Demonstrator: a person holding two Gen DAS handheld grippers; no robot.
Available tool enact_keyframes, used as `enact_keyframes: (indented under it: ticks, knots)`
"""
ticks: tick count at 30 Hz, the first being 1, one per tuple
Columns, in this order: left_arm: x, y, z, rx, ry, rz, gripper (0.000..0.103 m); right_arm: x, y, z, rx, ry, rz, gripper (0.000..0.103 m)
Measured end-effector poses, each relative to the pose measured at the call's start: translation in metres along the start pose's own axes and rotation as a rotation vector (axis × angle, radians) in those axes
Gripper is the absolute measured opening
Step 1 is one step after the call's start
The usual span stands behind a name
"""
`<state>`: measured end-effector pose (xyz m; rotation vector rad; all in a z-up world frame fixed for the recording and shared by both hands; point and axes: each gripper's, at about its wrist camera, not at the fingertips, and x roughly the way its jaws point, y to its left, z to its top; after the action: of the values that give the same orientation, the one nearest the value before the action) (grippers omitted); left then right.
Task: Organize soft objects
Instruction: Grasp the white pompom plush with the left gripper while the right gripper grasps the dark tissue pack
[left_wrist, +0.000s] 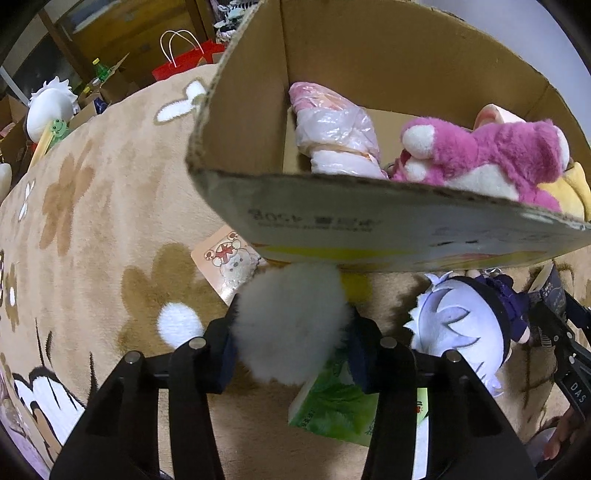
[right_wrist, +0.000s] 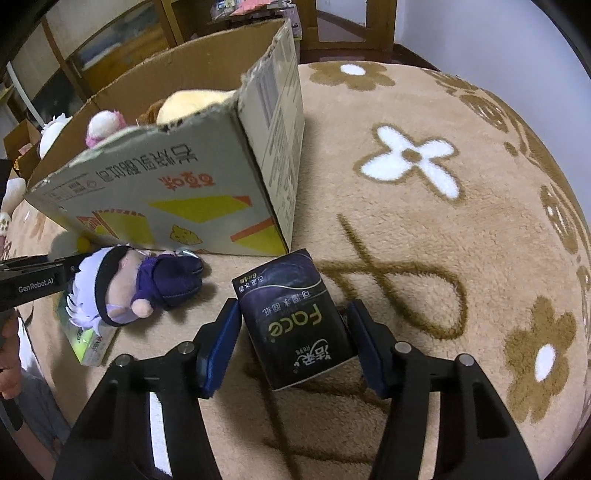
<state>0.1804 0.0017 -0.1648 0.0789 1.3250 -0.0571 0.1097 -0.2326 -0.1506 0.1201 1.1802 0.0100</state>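
Observation:
My left gripper (left_wrist: 291, 339) is shut on a fluffy white pompom (left_wrist: 290, 317), held just in front of the cardboard box (left_wrist: 332, 218). The box holds a pink plush bear (left_wrist: 491, 158), a plastic-wrapped pink toy (left_wrist: 332, 125) and a yellow plush (left_wrist: 570, 188). A white-haired doll in purple (left_wrist: 465, 321) lies below the box; it also shows in the right wrist view (right_wrist: 136, 288). My right gripper (right_wrist: 291, 332) is open around a dark tissue pack (right_wrist: 295, 317) lying on the rug, the pads apart from its sides.
A green tissue pack (left_wrist: 332, 402) lies under the left gripper and shows in the right wrist view (right_wrist: 88, 343). A picture card (left_wrist: 229, 262) lies by the box. The flowered beige rug (right_wrist: 443, 221) stretches right. A red bag (left_wrist: 184, 59) and a white plush (left_wrist: 48, 110) are beyond.

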Motion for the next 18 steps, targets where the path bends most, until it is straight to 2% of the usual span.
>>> enact_keyframes:
  ticks: [18]
  knots:
    - [-0.037, 0.0, -0.011, -0.046, -0.087, 0.014, 0.047, -0.027, 0.003, -0.009, 0.0, -0.056, -0.006, 0.061]
